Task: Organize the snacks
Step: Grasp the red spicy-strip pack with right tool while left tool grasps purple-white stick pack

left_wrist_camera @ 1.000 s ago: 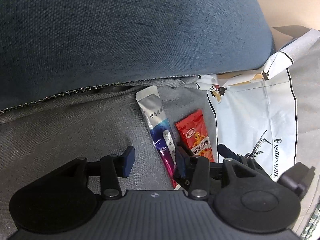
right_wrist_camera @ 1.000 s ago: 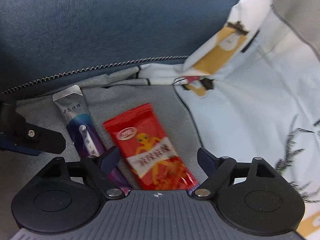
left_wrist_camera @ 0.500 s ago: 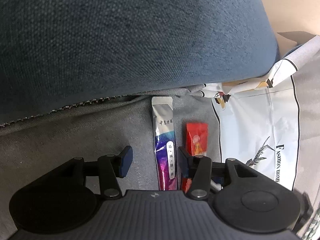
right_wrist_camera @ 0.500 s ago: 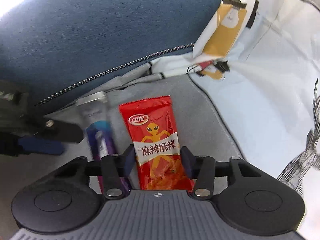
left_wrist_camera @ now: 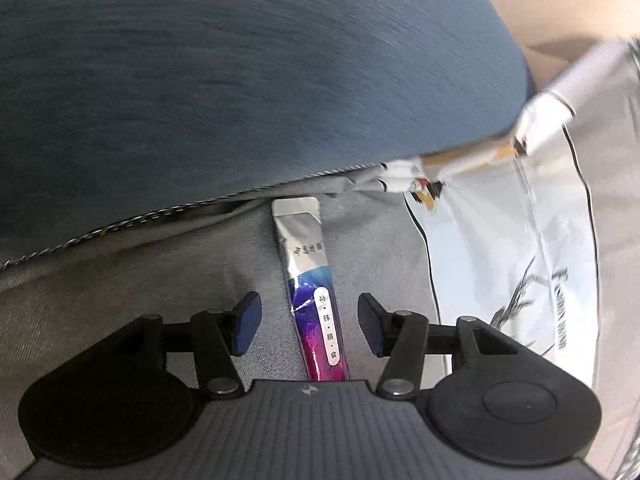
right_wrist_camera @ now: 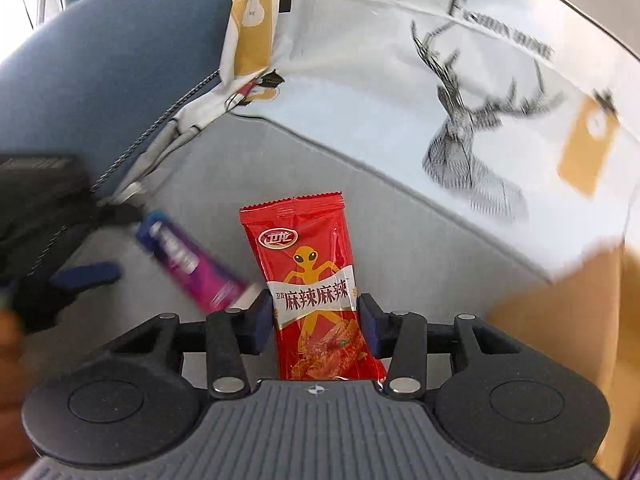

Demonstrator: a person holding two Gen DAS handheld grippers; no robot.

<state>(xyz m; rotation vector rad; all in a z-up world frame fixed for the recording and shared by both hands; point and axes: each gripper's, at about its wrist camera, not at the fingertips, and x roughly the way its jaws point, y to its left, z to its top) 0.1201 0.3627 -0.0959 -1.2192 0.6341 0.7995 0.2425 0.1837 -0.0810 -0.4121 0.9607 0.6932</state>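
A silver and purple stick packet point(left_wrist_camera: 310, 288) lies on the grey sofa seat point(left_wrist_camera: 160, 280). My left gripper point(left_wrist_camera: 308, 322) is open, its fingers on either side of the packet's lower half without touching it. My right gripper point(right_wrist_camera: 316, 320) is shut on a red snack packet point(right_wrist_camera: 310, 276) with a yellow figure and holds it up off the seat. The stick packet point(right_wrist_camera: 188, 260) shows blurred at the left of the right wrist view, with the left gripper's blue fingertip point(right_wrist_camera: 86, 274) beside it.
A blue back cushion point(left_wrist_camera: 240, 72) rises behind the seat. A white fabric bag point(right_wrist_camera: 460, 92) with a deer print and yellow tags stands open to the right; its side point(left_wrist_camera: 520, 248) is next to the stick packet.
My right gripper has closed on the red packet and lifted it away to the right, towards the bag. My left gripper has centred over the stick packet and opened wider.
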